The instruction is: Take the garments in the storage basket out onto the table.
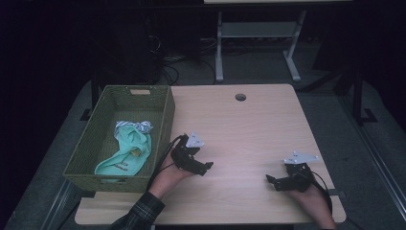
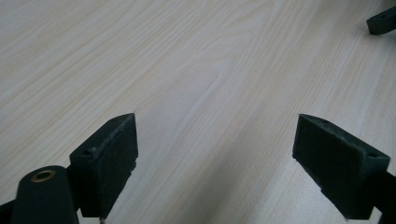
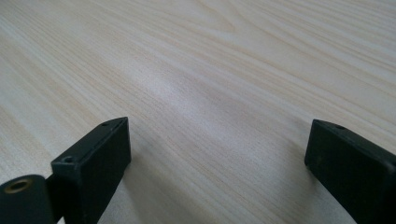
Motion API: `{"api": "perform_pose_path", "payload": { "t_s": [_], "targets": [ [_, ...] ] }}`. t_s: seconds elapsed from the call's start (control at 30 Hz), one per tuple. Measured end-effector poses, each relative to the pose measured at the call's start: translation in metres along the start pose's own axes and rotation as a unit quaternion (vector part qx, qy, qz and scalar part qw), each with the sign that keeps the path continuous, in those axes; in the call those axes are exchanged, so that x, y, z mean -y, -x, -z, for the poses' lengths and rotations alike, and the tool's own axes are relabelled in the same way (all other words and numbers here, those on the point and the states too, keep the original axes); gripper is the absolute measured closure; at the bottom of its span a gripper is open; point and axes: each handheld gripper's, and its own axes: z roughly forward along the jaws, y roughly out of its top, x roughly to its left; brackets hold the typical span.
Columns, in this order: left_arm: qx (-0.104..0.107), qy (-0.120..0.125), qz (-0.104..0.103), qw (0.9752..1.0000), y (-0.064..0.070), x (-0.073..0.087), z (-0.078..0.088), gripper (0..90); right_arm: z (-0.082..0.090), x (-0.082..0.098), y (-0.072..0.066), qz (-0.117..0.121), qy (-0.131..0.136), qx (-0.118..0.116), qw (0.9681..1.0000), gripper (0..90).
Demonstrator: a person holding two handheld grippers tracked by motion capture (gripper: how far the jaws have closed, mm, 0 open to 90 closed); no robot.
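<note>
The basket [image 1: 165, 122] is the landmark here: one green woven basket, rectangular, sitting at the left edge of the surface [image 1: 249, 129] with its long axis running from the person's side away toward the far edge. Inside it lie two pieces of cloth: one mint-green garment [image 1: 127, 155], stretched roughly along the basket's length, and one small striped piece [image 1: 136, 126] touching the garment's far end.

There are two tools. The left tool [image 1: 205, 168] is just to the right of the basket's near right corner, low over the bare wood, pointing away from the basket toward the right. Its jaws stand wide apart, with nothing between them; the left gripper view shows plain wood grain in the gap, and a tip of the other tool at the upper right.

The right tool [image 1: 271, 181] is well to the right of the basket, near the person's edge, pointing back toward the basket, so the two tools face each other. Its jaws are also spread wide over bare wood, holding nothing.

One round hole [image 1: 240, 97] sits in the surface, right of the basket's far end.
</note>
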Motion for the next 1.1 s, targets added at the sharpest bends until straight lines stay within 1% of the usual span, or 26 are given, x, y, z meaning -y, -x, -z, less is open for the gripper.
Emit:
{"api": "perform_pose_path", "payload": {
  "t_s": [0.13, 0.2, 0.37, 0.63, 0.77, 1.07, 1.1],
  "targets": [
    [0.001, -0.003, -0.002, 1.0, -0.001, -0.003, 0.003, 13.3, 0.0, 0.0, 0.0, 0.002, 0.001, 0.0, 1.0, 6.5],
    [0.003, -0.002, 0.001, 1.0, -0.001, -0.004, 0.005, 13.3, 0.0, 0.0, 0.0, 0.002, 0.001, 0.0, 1.0, 6.5],
    [0.007, 0.004, 0.006, 1.0, -0.003, -0.007, 0.007, 13.3, 0.0, 0.0, 0.0, 0.002, 0.001, 0.0, 1.0, 6.5],
    [0.008, 0.007, 0.003, 0.9999, -0.004, -0.014, 0.015, 13.3, 0.0, 0.0, 0.0, 0.002, 0.001, 0.0, 1.0, 6.5],
    [0.013, 0.011, 0.004, 0.9998, -0.006, -0.017, 0.019, 13.3, 0.0, 0.0, 0.0, -0.001, 0.0, -0.001, 1.0, 6.4],
    [0.009, 0.015, 0.003, 0.9998, -0.008, -0.023, 0.026, 13.4, 0.0, 0.0, 0.0, -0.001, 0.0, -0.001, 1.0, 6.3],
    [0.009, 0.021, 0.009, 0.9997, -0.009, -0.023, 0.028, 13.4, 0.0, 0.0, 0.0, -0.001, 0.0, -0.001, 1.0, 6.3]
  ]
}}
